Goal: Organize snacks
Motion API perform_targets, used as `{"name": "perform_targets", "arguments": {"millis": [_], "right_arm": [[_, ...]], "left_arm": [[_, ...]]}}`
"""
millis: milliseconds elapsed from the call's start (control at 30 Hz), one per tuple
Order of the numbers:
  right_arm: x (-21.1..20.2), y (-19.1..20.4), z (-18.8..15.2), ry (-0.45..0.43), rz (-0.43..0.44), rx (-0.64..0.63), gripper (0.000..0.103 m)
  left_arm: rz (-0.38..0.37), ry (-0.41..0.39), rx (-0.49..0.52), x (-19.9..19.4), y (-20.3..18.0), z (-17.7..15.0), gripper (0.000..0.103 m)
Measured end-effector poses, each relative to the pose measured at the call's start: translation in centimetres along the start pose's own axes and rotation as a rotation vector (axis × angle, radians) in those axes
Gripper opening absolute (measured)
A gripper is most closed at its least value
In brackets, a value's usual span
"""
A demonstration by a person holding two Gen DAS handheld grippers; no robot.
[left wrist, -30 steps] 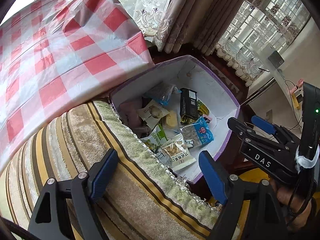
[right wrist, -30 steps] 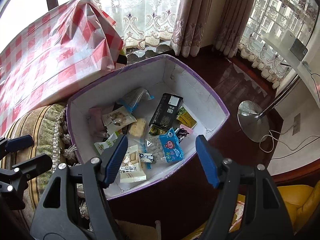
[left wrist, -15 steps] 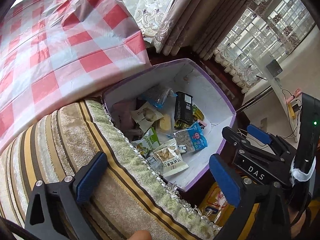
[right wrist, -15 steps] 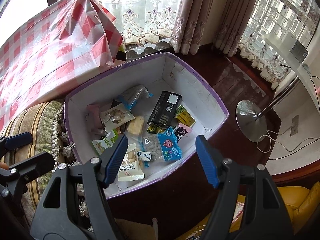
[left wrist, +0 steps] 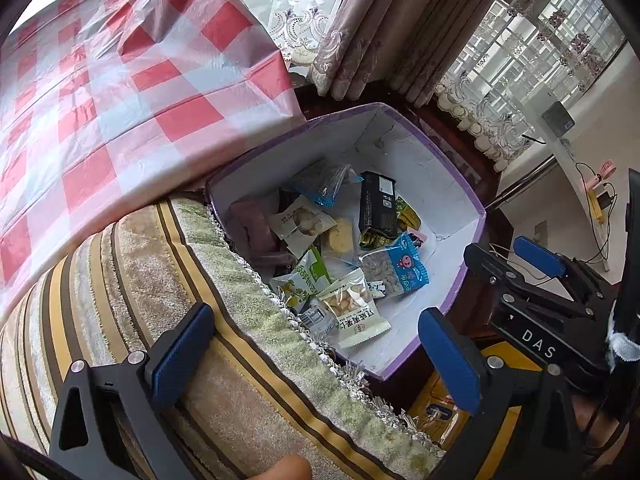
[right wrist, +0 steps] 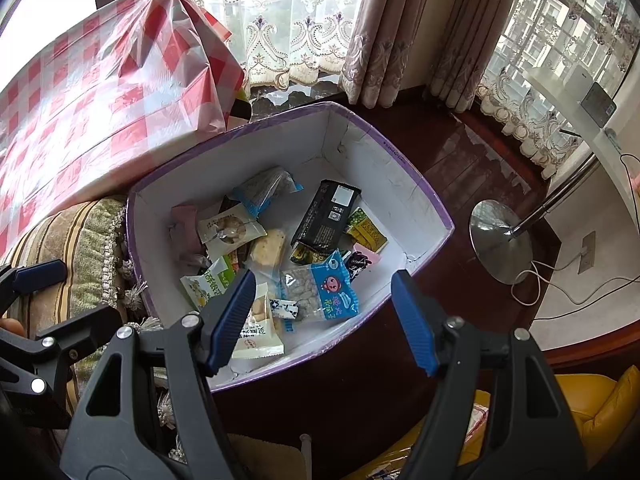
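A purple-rimmed white box (left wrist: 452,168) (right wrist: 404,184) on the dark wood floor holds several snack packets: a black bar (left wrist: 378,204) (right wrist: 326,216), a blue peanut pack (left wrist: 394,268) (right wrist: 320,286), a white biscuit pack (left wrist: 352,308) (right wrist: 256,328), a green pack (left wrist: 304,280) (right wrist: 206,284). My left gripper (left wrist: 316,356) is open and empty above the striped cushion beside the box. My right gripper (right wrist: 324,320) is open and empty above the box's near edge; it also shows in the left wrist view (left wrist: 532,276).
A red-and-white checked cloth (left wrist: 100,92) (right wrist: 80,100) covers a table left of the box. A striped fringed cushion (left wrist: 160,280) (right wrist: 76,236) lies against the box. A lamp base (right wrist: 500,236) and cables are on the right. Curtains stand behind. Something yellow (right wrist: 592,408) lies bottom right.
Both grippers stay open and empty. The left gripper view has shifted slightly back and left, showing more of the cushion. The right view has barely moved.
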State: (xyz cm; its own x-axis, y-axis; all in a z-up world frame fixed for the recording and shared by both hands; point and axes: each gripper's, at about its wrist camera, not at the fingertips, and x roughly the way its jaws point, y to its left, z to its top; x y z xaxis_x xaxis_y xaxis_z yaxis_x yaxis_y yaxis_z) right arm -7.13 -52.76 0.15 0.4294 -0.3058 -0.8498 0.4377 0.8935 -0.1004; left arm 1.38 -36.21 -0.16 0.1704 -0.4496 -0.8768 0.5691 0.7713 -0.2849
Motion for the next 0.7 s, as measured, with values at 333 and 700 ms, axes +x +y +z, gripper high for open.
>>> {"name": "perform_targets", "arguments": {"millis": [333, 700], "right_arm": [[0.05, -0.26, -0.3, 0.009, 0.002, 0.001, 0.073], [0.11, -0.42, -0.54, 0.014, 0.004, 0.006, 0.073]], "left_arm": [[0.006, -0.002, 0.004, 0.12, -0.13, 0.0, 0.103], [0.007, -0.002, 0.004, 0.17, -0.12, 0.02, 0.103]]}}
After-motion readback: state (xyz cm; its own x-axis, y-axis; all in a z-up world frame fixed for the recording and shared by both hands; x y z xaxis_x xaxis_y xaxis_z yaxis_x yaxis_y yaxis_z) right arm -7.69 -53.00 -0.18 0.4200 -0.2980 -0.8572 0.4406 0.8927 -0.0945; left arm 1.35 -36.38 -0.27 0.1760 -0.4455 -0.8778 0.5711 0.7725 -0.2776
